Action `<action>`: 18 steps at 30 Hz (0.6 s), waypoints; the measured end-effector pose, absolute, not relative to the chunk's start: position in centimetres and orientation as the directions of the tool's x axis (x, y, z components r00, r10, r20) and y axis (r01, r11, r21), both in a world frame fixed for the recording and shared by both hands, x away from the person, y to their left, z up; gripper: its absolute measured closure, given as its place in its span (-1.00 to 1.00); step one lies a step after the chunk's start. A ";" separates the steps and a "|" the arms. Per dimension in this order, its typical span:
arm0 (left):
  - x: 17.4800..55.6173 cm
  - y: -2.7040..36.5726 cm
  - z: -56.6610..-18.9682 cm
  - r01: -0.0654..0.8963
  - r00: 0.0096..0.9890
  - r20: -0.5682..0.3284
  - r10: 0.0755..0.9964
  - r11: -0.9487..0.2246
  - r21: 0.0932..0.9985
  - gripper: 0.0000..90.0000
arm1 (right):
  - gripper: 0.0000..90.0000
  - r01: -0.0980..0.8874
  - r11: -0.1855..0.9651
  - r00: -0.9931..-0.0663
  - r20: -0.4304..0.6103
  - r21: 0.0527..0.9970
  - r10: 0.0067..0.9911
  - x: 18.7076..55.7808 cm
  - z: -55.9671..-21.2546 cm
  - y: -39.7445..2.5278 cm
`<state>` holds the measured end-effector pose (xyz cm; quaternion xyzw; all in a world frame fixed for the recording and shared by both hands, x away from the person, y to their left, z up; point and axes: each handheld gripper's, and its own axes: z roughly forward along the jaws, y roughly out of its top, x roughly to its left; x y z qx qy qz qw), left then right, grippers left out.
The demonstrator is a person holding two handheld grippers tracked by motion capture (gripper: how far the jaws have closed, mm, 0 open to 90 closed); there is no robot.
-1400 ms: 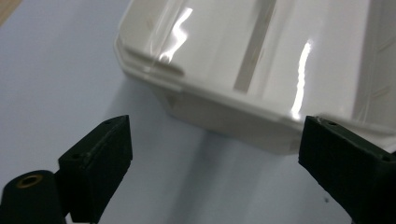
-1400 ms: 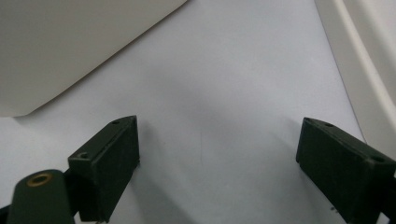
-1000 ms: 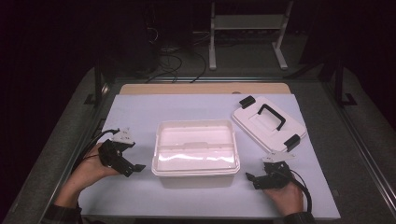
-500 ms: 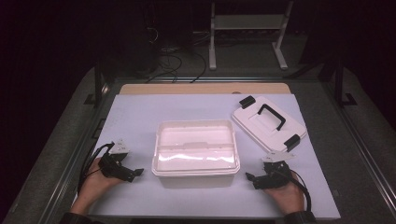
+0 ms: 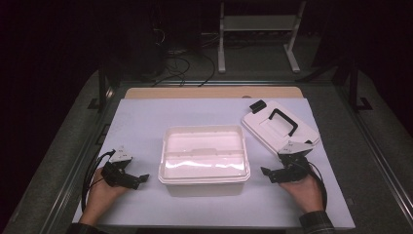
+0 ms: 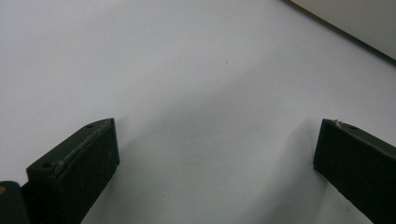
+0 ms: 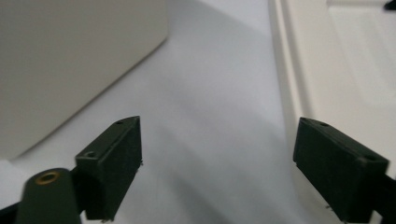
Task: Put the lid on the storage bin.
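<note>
A white open plastic box (image 5: 204, 156) stands in the middle of the pale mat (image 5: 146, 122). Its white lid (image 5: 280, 126), with a black handle and black clips, lies flat behind it at the right. My left gripper (image 5: 139, 179) rests low on the mat left of the box, jaws pointing at it, open and empty (image 6: 217, 140). A corner of the box (image 6: 359, 21) shows far off in the left gripper view. My right gripper (image 5: 269, 174) sits right of the box, open and empty (image 7: 219, 140), between the box wall (image 7: 70, 60) and the lid edge (image 7: 336, 70).
The mat covers a wooden board (image 5: 209, 92) on a dark framed table (image 5: 370, 146). Cables (image 5: 180, 63) and a white stand (image 5: 258, 29) lie on the floor beyond the far edge. Bare mat lies behind and in front of the box.
My left gripper has dropped and come back towards the near edge of the mat, left of the box. The right gripper has stayed almost still.
</note>
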<state>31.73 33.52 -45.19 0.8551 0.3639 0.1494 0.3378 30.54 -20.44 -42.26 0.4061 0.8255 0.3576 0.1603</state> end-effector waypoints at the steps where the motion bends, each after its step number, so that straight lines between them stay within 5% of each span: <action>1: 31.7 33.5 -45.2 0.521 0.691 0.010 0.723 -0.507 0.687 -1.00 | -0.55 0.553 0.413 -0.624 0.031 0.724 0.781 30.8 -41.9 -20.5; 18: 31.7 33.4 -45.2 0.526 0.681 0.010 0.732 -0.498 0.689 -1.00 | -0.63 0.559 0.419 -0.612 0.015 0.716 0.791 36.2 -37.0 -21.7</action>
